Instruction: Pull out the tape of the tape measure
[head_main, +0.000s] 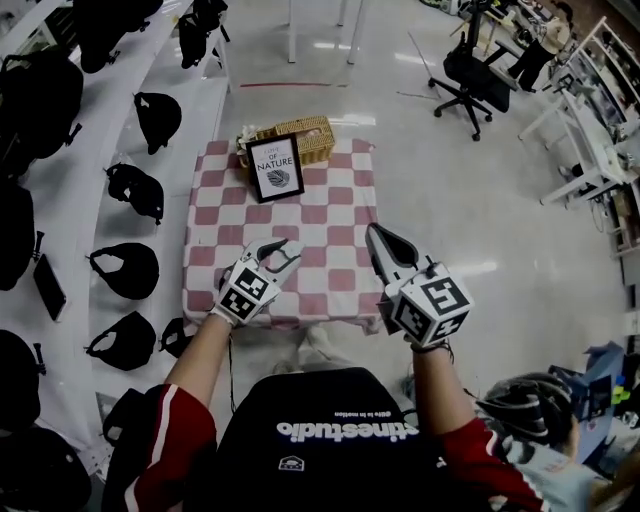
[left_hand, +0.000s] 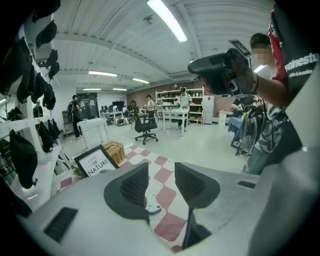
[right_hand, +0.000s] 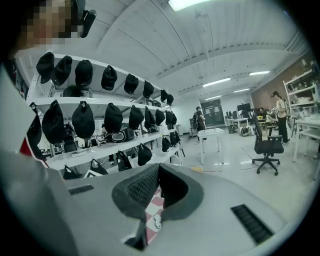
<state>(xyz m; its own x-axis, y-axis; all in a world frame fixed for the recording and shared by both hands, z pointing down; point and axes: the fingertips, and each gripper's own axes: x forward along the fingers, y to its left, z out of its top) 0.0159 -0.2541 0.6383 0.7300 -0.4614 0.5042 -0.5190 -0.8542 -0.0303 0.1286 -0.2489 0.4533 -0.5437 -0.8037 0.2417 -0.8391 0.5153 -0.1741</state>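
Observation:
No tape measure shows in any view. A small table with a pink and white checked cloth (head_main: 330, 215) stands in front of me. My left gripper (head_main: 282, 250) hangs over the cloth's near left part, jaws open and nothing between them (left_hand: 161, 168); only the cloth (left_hand: 162, 192) shows through the gap. My right gripper (head_main: 376, 233) is over the near right edge of the table, jaws shut together and holding nothing (right_hand: 158, 168). From the left gripper view the right gripper (left_hand: 220, 70) appears high up on the right.
A framed "nature" sign (head_main: 275, 167) leans against a wicker basket (head_main: 305, 135) at the table's far edge. White shelves with black caps (head_main: 130, 190) run along the left. An office chair (head_main: 470, 75) and white desks stand far right.

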